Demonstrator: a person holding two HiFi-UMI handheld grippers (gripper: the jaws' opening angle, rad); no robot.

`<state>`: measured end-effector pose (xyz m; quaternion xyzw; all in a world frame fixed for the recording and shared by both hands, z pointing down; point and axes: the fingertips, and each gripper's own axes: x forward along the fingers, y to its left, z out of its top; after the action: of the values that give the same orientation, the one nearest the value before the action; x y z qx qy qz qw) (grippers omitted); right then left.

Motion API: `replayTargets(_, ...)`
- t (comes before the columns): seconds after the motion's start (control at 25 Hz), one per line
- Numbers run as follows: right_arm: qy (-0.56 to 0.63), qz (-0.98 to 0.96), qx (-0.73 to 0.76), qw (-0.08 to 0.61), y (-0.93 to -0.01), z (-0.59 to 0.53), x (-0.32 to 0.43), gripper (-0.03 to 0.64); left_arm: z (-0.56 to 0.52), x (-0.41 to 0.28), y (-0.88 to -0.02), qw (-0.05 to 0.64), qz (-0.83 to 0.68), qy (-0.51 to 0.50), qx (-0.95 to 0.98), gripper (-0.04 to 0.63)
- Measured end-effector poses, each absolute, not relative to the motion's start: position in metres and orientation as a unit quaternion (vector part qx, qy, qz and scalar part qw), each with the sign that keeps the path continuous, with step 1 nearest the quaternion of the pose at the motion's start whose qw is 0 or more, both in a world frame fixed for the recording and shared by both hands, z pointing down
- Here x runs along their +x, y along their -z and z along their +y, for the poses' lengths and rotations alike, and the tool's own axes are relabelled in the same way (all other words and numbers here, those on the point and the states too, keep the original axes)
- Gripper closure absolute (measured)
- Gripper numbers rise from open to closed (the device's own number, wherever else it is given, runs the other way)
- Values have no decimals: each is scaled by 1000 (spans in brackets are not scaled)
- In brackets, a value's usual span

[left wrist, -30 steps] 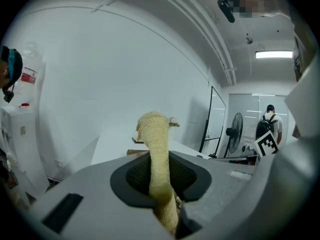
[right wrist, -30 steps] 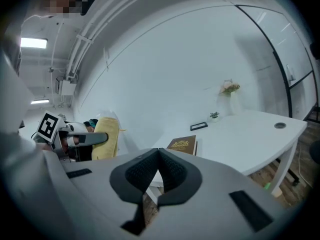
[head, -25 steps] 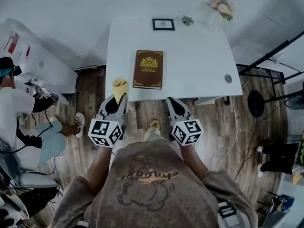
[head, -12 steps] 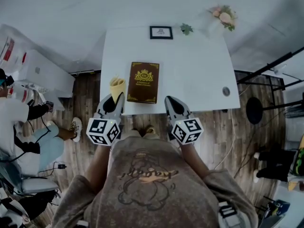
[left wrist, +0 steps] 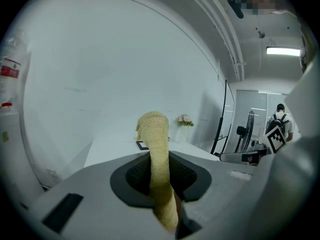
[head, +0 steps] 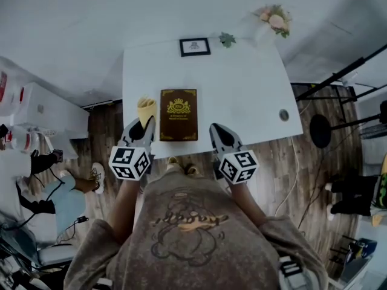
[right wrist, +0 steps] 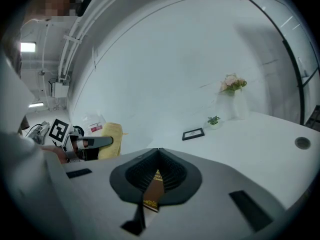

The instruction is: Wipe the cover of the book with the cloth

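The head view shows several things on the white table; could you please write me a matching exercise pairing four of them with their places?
Things:
1. dark brown hardcover book with a gold emblem
2. yellow knitted cloth
3. small black-framed picture
4. pink flowers in a white vase

Places:
A. far right corner of the white table
B. clamped in the left gripper
C. flat near the table's front edge
D. far edge of the table, beside a small green plant

Pairs: 1-C, 2-B, 3-D, 4-A.
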<state>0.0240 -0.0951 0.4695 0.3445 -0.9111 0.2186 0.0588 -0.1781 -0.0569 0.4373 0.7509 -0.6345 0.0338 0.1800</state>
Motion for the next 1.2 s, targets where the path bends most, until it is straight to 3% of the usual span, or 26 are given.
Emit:
replayTargets(0.64,-228,-888,392,70,-486,-116,18,615,-157,-209,-513,194,-592,-93,777,537)
replayTargets(1.2,-232,-865,439,78,-496,-110,59,615,-209,-209,-583,181,-570,-165,784,537)
